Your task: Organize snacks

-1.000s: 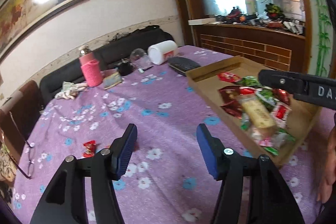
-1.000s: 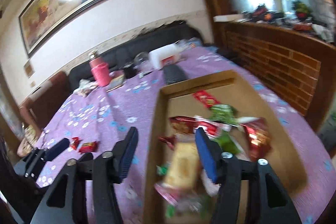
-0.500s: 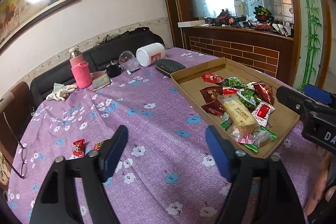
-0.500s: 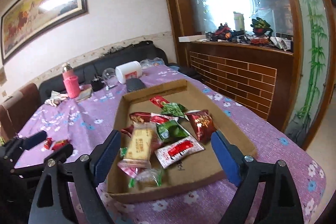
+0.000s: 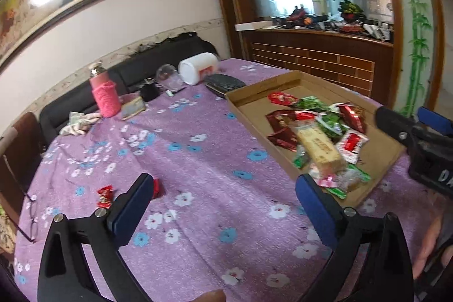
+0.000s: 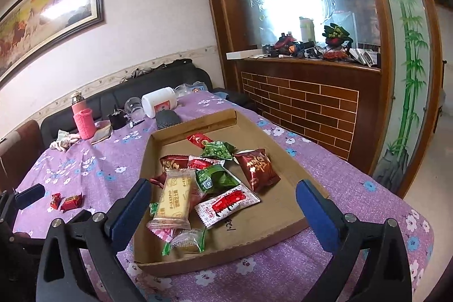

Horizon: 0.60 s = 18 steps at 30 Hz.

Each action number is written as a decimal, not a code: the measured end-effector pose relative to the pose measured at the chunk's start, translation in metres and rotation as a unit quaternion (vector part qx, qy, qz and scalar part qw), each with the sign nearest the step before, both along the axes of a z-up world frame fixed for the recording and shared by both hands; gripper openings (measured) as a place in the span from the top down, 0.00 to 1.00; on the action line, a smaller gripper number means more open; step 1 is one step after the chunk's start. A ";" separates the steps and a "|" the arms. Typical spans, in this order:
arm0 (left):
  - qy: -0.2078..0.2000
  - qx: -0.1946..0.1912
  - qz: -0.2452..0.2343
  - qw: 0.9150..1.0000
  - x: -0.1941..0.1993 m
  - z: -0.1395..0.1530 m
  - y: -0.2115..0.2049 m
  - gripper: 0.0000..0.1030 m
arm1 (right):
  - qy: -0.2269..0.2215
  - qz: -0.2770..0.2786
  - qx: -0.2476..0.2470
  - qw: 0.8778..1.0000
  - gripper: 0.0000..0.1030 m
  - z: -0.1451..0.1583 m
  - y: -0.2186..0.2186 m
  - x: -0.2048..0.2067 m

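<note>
A shallow cardboard box on the purple flowered tablecloth holds several snack packets, among them a yellow biscuit pack, green packs and red packs. The box also shows in the left wrist view. Two small red candies lie loose on the cloth left of the box; they show by my left gripper's left finger. My left gripper is open and empty above the cloth. My right gripper is open and empty above the box's near end.
At the table's far end stand a pink bottle, a white jar on its side, a glass, a black pouch and a crumpled cloth. Glasses lie at the left edge. A brick-faced counter stands to the right.
Both grippers have opened wider and pulled back from the table. The right gripper now sits higher above the box. The snacks have not moved.
</note>
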<state>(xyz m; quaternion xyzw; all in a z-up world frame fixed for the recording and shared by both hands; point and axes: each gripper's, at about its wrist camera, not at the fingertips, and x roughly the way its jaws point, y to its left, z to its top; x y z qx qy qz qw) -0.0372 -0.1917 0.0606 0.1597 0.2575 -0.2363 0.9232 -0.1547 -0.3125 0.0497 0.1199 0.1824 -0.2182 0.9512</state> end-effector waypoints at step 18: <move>0.015 0.020 0.033 0.999 0.009 -0.005 0.001 0.00 | 0.002 -0.005 0.013 1.000 0.01 -0.001 -0.006 -0.001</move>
